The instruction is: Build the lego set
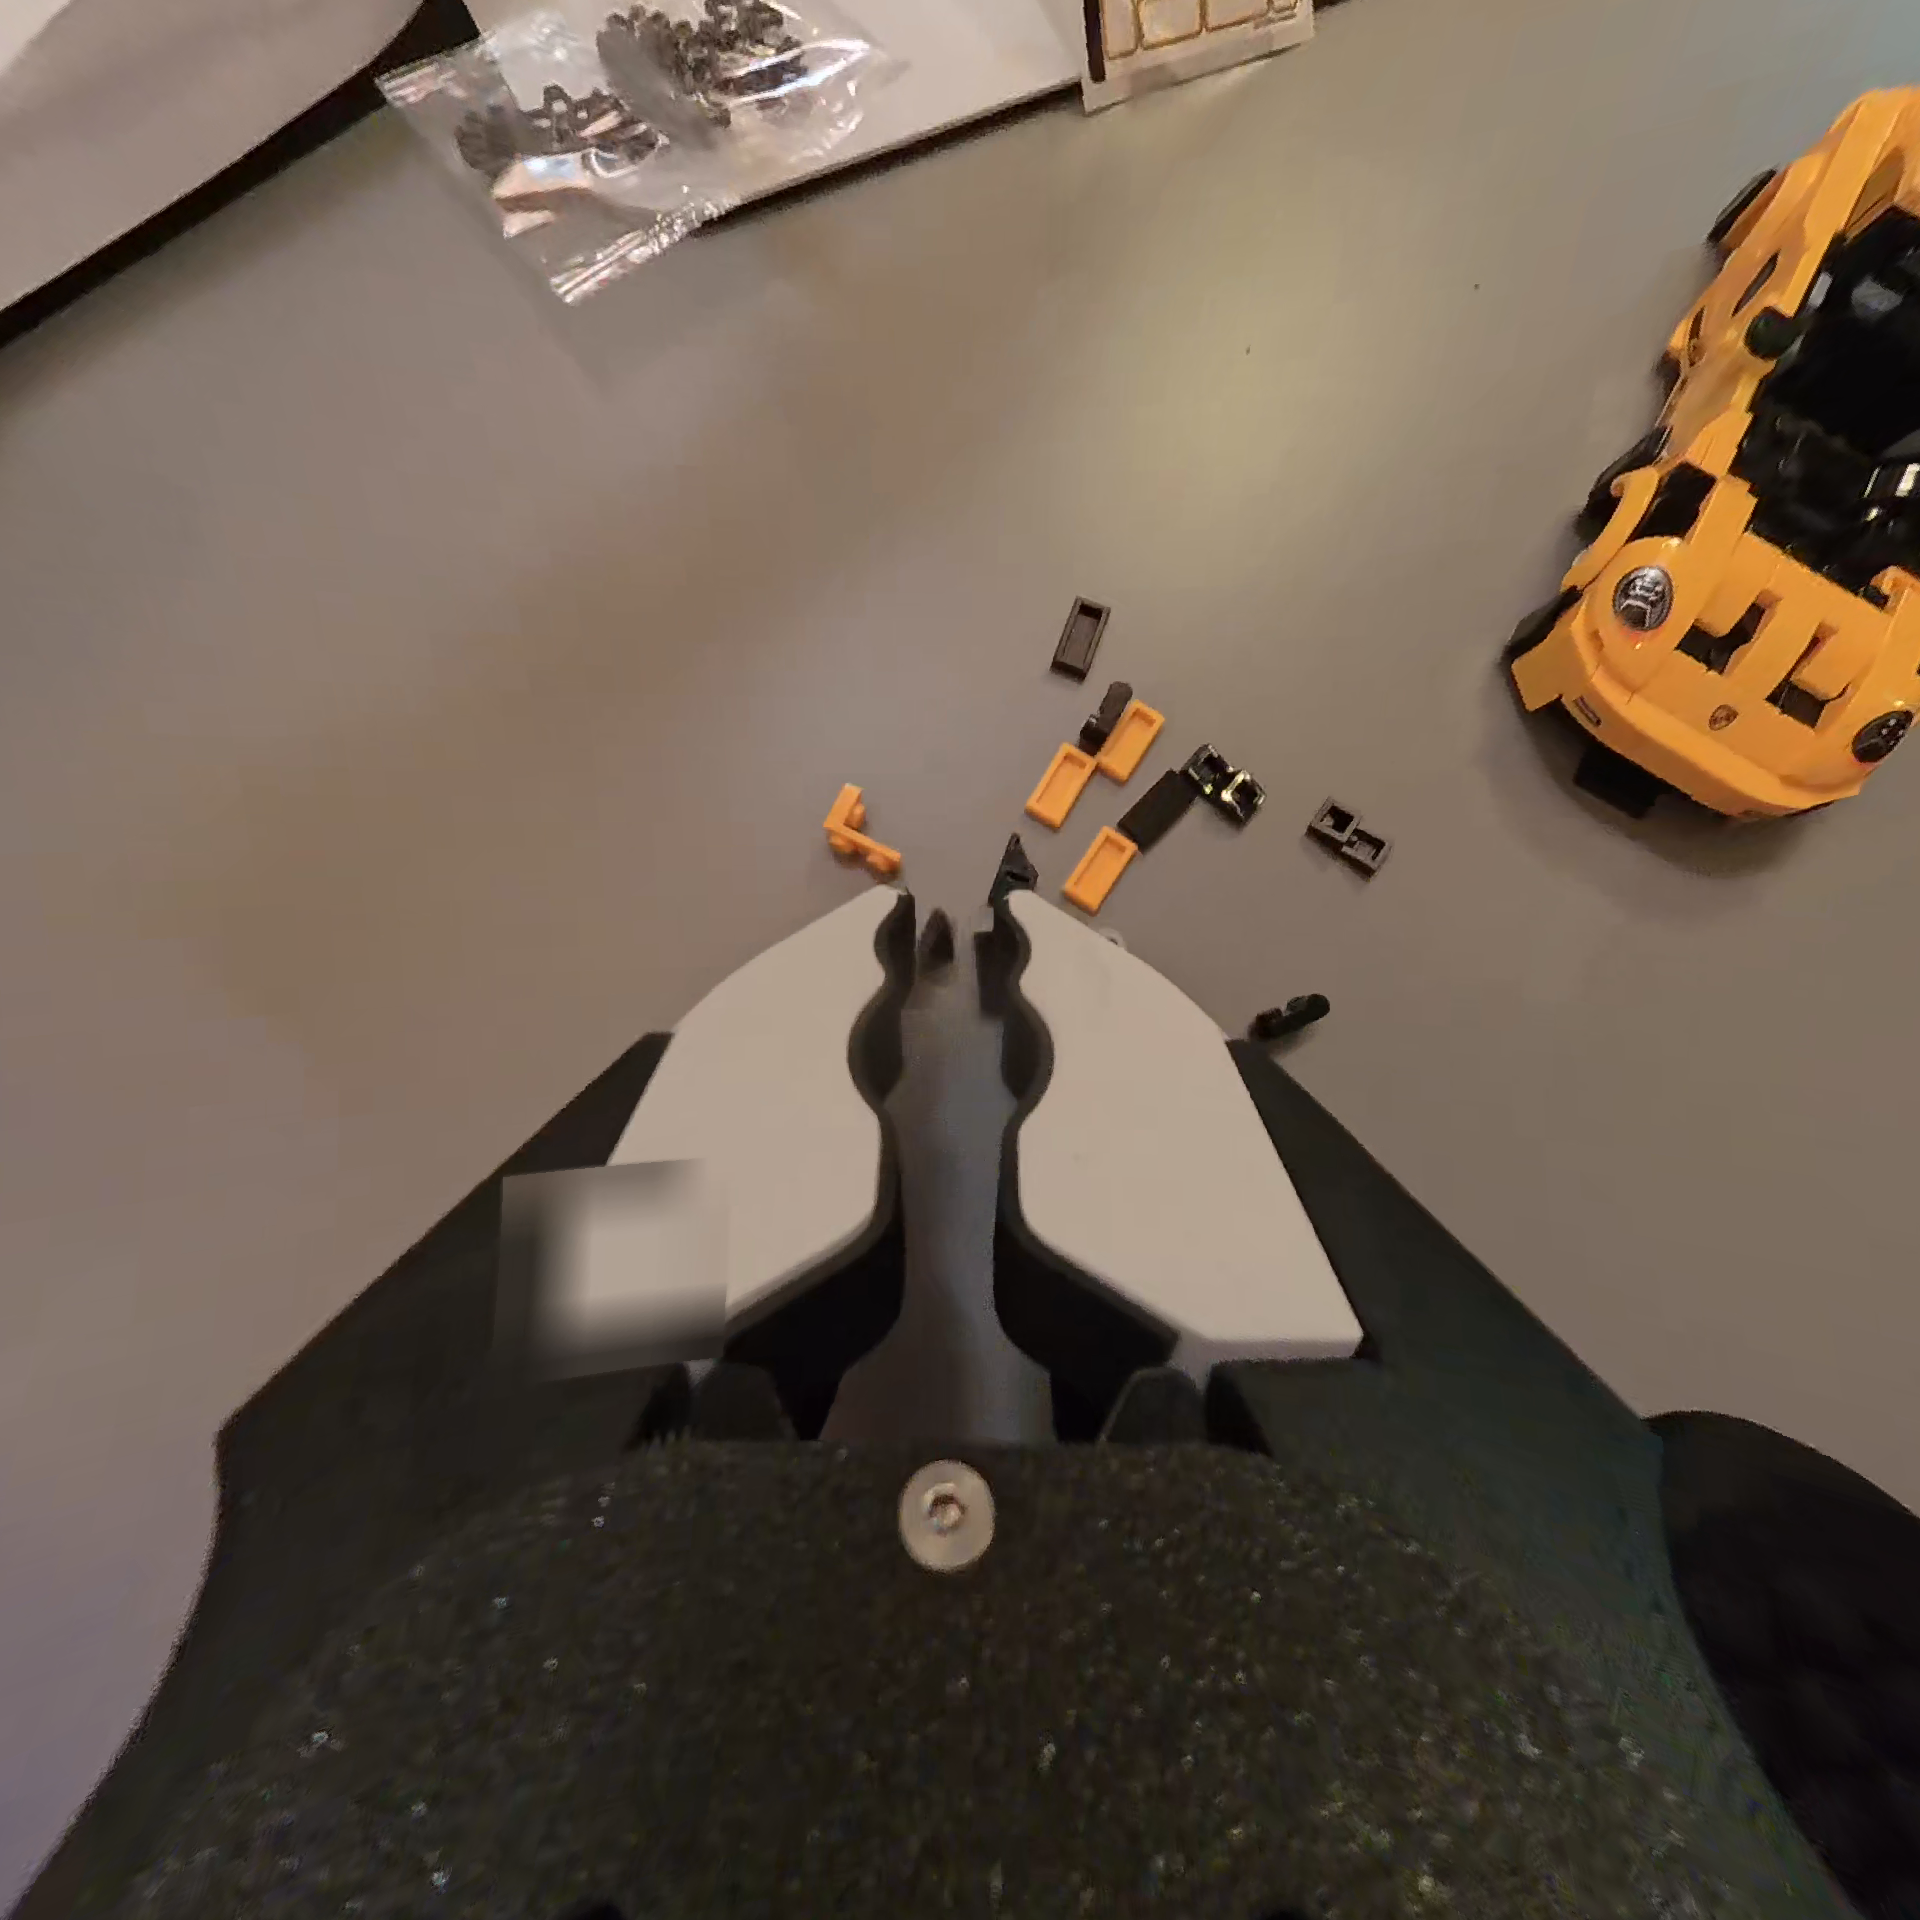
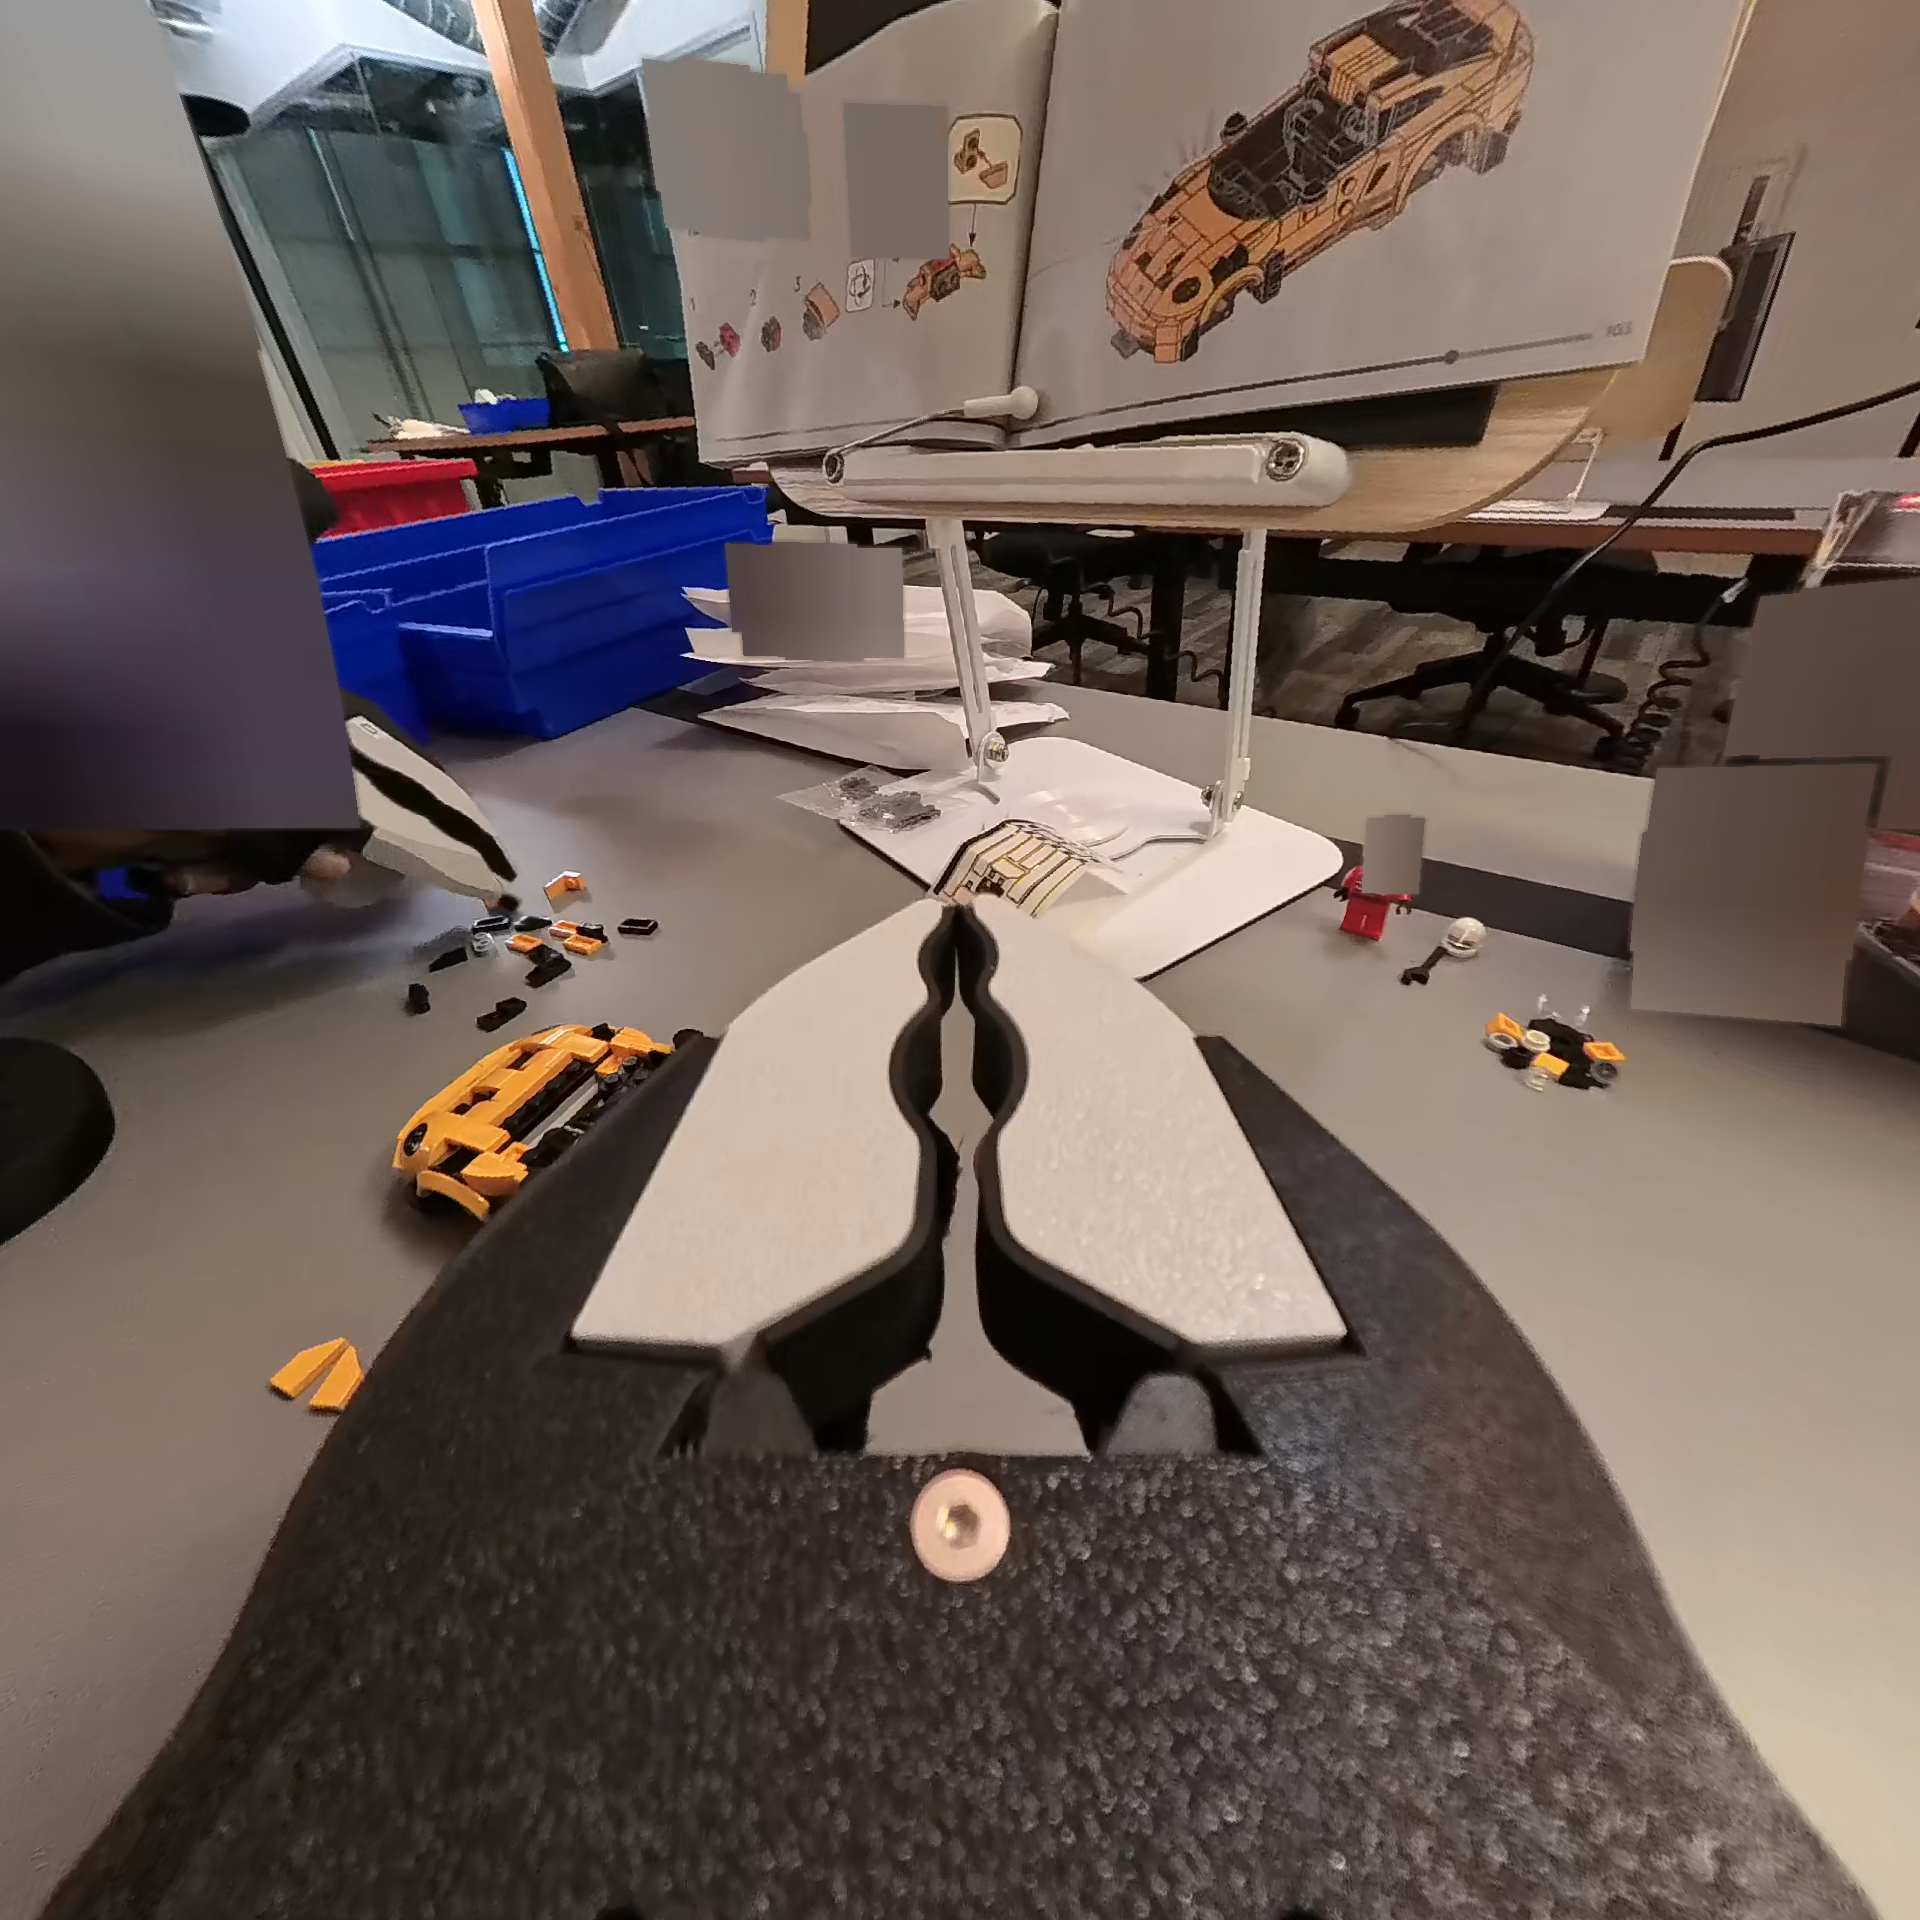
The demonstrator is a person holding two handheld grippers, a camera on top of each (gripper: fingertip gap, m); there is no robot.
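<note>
The orange and black Lego car [image 1: 1766, 499] sits on the grey table at the right, and also shows in the right wrist view [image 2: 520, 1101]. Loose parts lie ahead of my left gripper [image 1: 953, 906]: orange tiles [image 1: 1060, 784], an orange corner piece [image 1: 857, 831] and black pieces [image 1: 1226, 779]. My left gripper is low over them with its jaws a little apart. A small black piece [image 1: 938, 940] lies between the tips, and I cannot tell whether they touch it. My right gripper [image 2: 954, 916] is shut and empty, held above the table away from the parts.
A bag of black parts [image 1: 623, 114] lies at the back. An instruction booklet [image 2: 1299, 208] rests on a white stand [image 2: 1247, 862], with a sticker sheet [image 2: 1023, 862] on its base. Blue bins [image 2: 540, 613], a red minifigure [image 2: 1366, 909], a small parts pile [image 2: 1553, 1049] and two orange wedges [image 2: 317, 1371] are around. The gap from one gripper's tips to the other's is roughly 30 cm.
</note>
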